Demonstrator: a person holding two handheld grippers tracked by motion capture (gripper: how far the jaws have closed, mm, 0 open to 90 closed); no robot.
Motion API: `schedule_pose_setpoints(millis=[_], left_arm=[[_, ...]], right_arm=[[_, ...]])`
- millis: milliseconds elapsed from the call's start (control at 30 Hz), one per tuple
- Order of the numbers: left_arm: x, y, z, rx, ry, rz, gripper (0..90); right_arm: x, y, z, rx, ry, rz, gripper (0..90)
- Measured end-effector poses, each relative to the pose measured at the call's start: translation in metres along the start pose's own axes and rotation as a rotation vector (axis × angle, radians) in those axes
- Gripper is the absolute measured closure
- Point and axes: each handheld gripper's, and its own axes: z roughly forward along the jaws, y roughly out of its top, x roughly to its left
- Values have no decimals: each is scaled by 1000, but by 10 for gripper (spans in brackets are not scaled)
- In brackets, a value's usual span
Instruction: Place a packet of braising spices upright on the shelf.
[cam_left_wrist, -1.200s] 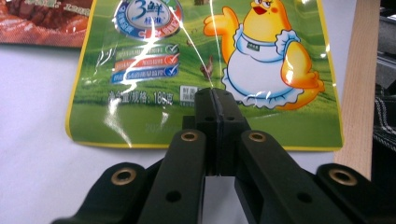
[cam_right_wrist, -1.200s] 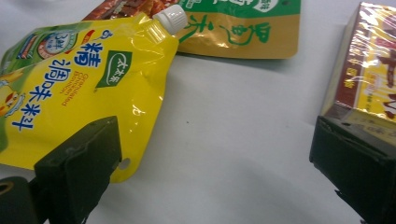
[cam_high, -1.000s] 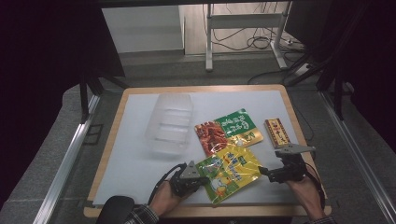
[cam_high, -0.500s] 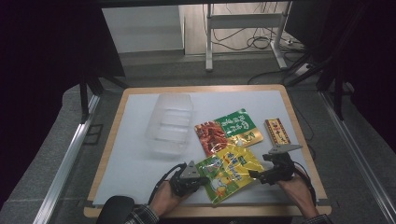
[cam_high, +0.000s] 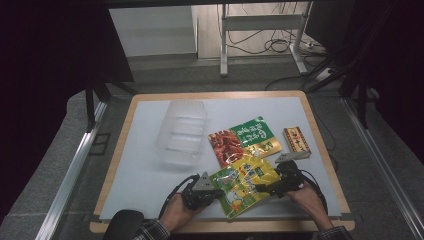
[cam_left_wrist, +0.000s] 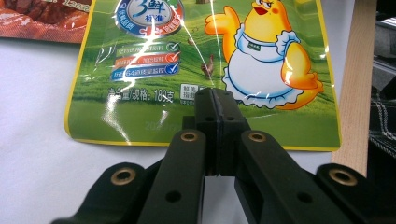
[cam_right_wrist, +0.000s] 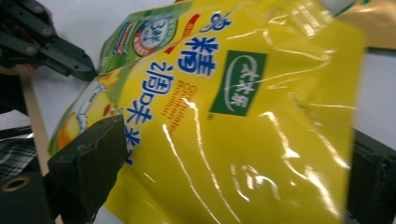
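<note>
A yellow and green seasoning pouch (cam_high: 245, 181) with a cartoon chicken lies flat near the table's front edge. My left gripper (cam_high: 220, 191) is at the pouch's left end, and its jaws (cam_left_wrist: 215, 100) are shut on the sealed bottom edge of the pouch (cam_left_wrist: 205, 70). My right gripper (cam_high: 262, 189) is at the pouch's right end. Its two jaws stand wide apart with the yellow top of the pouch (cam_right_wrist: 233, 116) between them, and they have just been closing a little. I see no pad pressing on the pouch here.
A red snack packet (cam_high: 226, 145) and a green packet (cam_high: 257, 134) lie just behind the pouch, with a small red and yellow box (cam_high: 296, 141) to their right. A clear plastic container (cam_high: 182, 131) stands at mid-left. The table's wooden rim (cam_high: 220, 227) runs close in front.
My right gripper has moved left and a little down, from beside the pouch to over its right end. The left gripper and the pouch have stayed put.
</note>
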Motion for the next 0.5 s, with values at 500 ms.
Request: schedule_pose_setpoints(millis=[500], left_arm=[[1,0,0,-6,-8,-14,900]], right_arm=[[4,8,-8,-41,-36,69,387]])
